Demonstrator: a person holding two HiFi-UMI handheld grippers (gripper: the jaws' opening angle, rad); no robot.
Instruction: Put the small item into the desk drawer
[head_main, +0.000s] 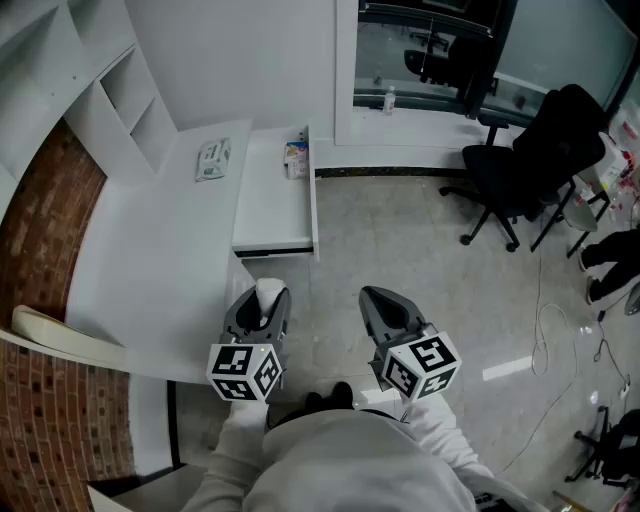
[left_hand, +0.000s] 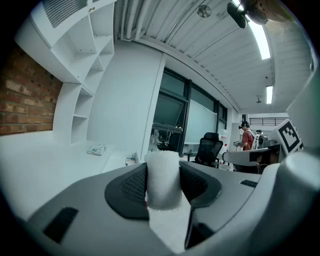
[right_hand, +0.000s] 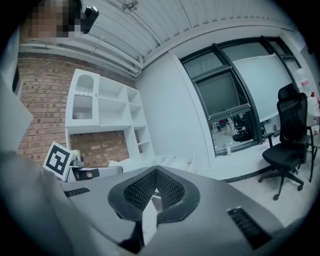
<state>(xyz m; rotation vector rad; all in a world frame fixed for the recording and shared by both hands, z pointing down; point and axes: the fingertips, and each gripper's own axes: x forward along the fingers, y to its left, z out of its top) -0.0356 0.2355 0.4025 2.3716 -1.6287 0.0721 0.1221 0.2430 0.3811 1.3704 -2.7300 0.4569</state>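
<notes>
A small white, soft-looking roll (left_hand: 162, 179) stands upright between the pads of my left gripper (left_hand: 163, 186), which is shut on it. The head view shows the same white roll (head_main: 269, 292) in the left gripper (head_main: 266, 306) over the white desk's near corner (head_main: 160, 300). The desk drawer (head_main: 270, 205) stands pulled out ahead, with a small colourful box (head_main: 296, 158) at its far end. To the right, my right gripper (head_main: 384, 302) hangs above the floor. Its fingertips meet with nothing between them (right_hand: 156, 189).
A flat packet (head_main: 213, 158) lies on the desk beside the drawer. White shelves (head_main: 125, 105) and a brick wall (head_main: 35, 230) line the left. Black office chairs (head_main: 535, 160) and floor cables (head_main: 560, 330) lie to the right. A person (left_hand: 247, 140) stands far off.
</notes>
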